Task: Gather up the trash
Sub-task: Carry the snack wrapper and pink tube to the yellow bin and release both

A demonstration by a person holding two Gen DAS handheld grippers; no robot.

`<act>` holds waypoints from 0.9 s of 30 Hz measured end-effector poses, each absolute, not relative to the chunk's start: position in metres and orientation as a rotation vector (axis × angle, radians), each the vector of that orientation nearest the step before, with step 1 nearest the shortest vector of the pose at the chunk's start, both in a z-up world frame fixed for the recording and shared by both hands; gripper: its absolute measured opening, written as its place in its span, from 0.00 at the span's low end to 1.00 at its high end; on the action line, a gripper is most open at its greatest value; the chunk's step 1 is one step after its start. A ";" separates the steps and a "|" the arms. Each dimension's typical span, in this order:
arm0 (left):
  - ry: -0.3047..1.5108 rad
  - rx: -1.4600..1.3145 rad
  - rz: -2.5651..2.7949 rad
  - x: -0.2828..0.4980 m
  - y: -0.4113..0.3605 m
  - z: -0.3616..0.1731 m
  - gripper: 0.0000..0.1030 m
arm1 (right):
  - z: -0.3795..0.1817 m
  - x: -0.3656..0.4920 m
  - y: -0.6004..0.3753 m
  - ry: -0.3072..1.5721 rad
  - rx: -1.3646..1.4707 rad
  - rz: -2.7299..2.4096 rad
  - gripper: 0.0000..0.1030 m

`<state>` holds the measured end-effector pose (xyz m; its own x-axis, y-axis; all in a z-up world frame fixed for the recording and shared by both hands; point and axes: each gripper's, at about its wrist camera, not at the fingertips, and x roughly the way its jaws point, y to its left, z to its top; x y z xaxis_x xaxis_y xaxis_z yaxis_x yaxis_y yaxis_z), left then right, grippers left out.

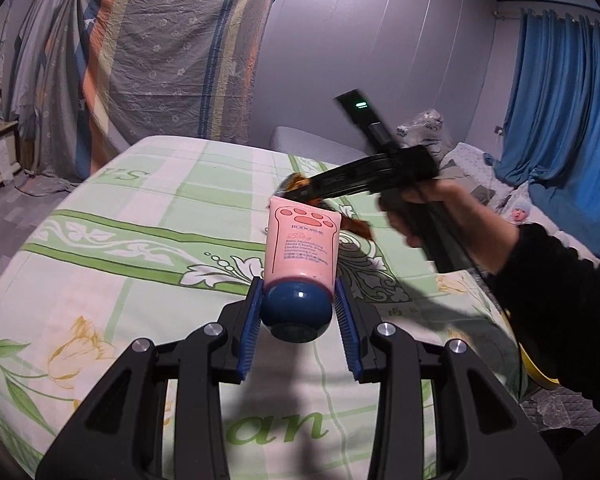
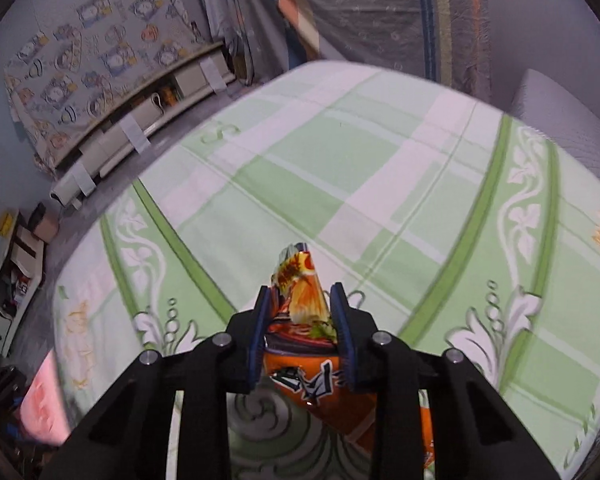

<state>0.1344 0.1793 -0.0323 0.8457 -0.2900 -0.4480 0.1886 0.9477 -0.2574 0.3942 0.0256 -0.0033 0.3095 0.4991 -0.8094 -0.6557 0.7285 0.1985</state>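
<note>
Two tools closed | my left tool [image 1: 296,300] grips pink tube [image 1: 300,246] by its blue cap, above bed [image 1: 140,240] | my right tool [image 2: 302,310] pinches orange wrapper [image 2: 304,300] over bed

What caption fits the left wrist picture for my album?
Left gripper holds a pink tube over the bed; right gripper carries a wrapper.

A pink hand-cream tube [image 1: 302,242] with a dark blue cap stood upright, paw print on its front, pinched at the cap above the bed. A crumpled orange snack wrapper [image 2: 302,304] was clamped, its tail hanging below.
</note>
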 end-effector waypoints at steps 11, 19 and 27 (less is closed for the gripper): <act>0.463 -0.144 -0.282 0.129 0.119 0.015 0.33 | 0.058 0.290 -0.141 0.864 0.056 0.694 0.27; 0.452 -0.065 -0.416 0.131 0.036 0.044 0.33 | 0.070 0.200 -0.263 0.766 0.226 0.519 0.27; 0.444 0.019 -0.611 0.136 -0.070 0.060 0.33 | 0.071 0.121 -0.361 0.644 0.329 0.275 0.27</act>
